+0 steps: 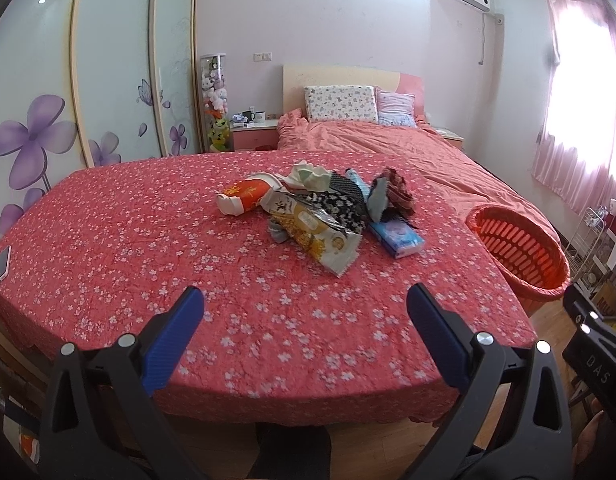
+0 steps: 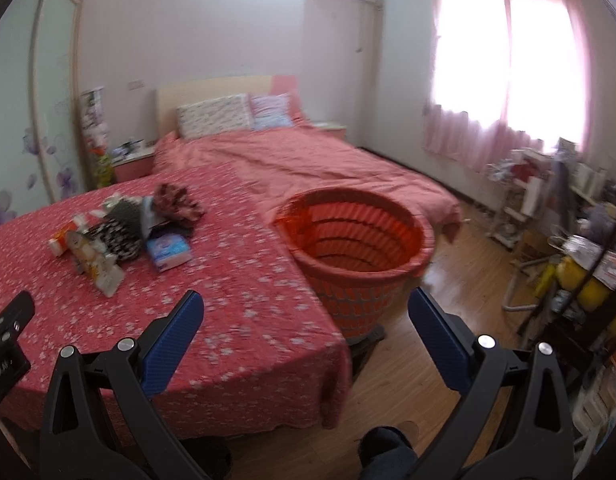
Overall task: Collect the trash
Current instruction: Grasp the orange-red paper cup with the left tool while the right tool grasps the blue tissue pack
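A pile of trash [image 1: 319, 210] lies on a table with a red flowered cloth [image 1: 148, 264]: a yellow snack bag [image 1: 323, 240], a red and white carton [image 1: 244, 198], a blue tissue pack [image 1: 395, 238] and dark patterned wrappers. The pile also shows in the right wrist view [image 2: 124, 224]. An orange slatted basket [image 2: 355, 248] stands at the table's right edge; it also shows in the left wrist view [image 1: 515, 250]. My left gripper [image 1: 306, 304] is open and empty over the table's near part. My right gripper [image 2: 306, 304] is open and empty near the table's right corner, in front of the basket.
A phone [image 1: 0, 266] lies at the table's left edge. A bed with a pink cover [image 1: 387, 140] is behind the table. Wardrobe doors [image 1: 108, 60] are on the left. Cluttered shelves and a rack [image 2: 567, 220] stand on the right over the wooden floor [image 2: 407, 380].
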